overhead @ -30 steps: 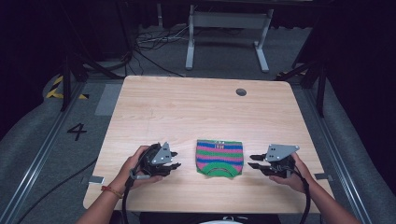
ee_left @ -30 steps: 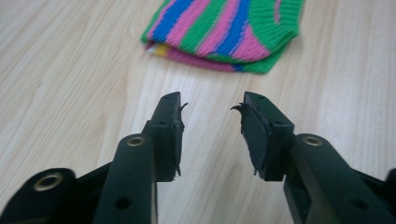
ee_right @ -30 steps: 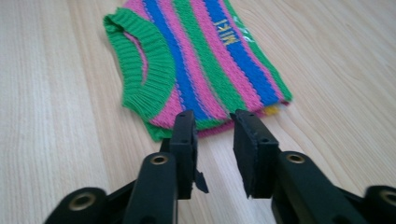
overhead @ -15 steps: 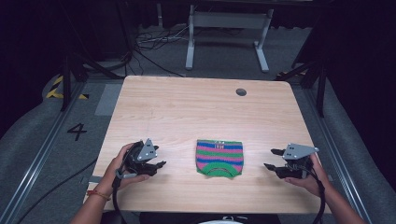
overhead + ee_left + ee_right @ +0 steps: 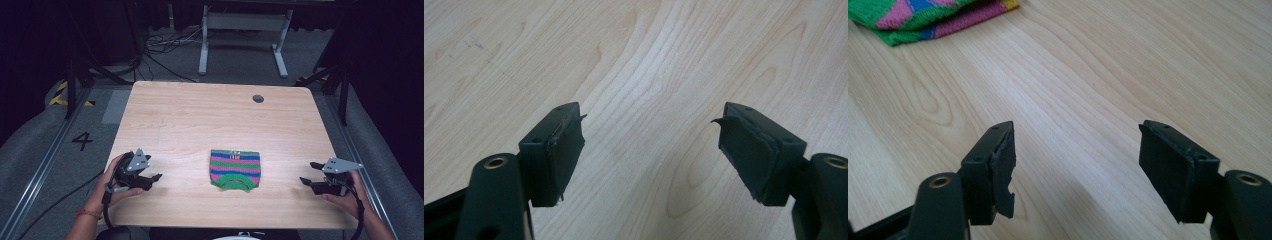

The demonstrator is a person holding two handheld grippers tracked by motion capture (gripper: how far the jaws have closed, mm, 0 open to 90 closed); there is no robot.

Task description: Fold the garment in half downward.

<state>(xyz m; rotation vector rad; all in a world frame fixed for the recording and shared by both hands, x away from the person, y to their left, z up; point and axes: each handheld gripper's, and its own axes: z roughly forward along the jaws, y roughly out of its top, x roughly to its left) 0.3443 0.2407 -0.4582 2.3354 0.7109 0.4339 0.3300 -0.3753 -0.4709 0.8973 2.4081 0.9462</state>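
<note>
A folded knitted cloth (image 5: 235, 169) with green, pink and blue stripes lies flat near the front middle of the wooden table (image 5: 210, 120). My left gripper (image 5: 152, 179) rests open near the front left edge, well left of the cloth, with bare wood between its jaws (image 5: 649, 145). At the front right, my right gripper (image 5: 309, 174) stands open too, apart from the cloth. In the right gripper view nothing sits in the right gripper (image 5: 1075, 160), and the cloth's edge (image 5: 928, 17) shows at the upper left.
A round cable hole (image 5: 258, 98) sits at the table's back right. Beyond the table stand a metal frame (image 5: 240, 30) and loose cables (image 5: 160, 45) on the dark floor. A floor mark "4" (image 5: 82, 141) lies to the left.
Both hands have drawn outward and back from the cloth: the left gripper moved left, the right gripper moved right toward the front corner. The cloth has stayed in place.
</note>
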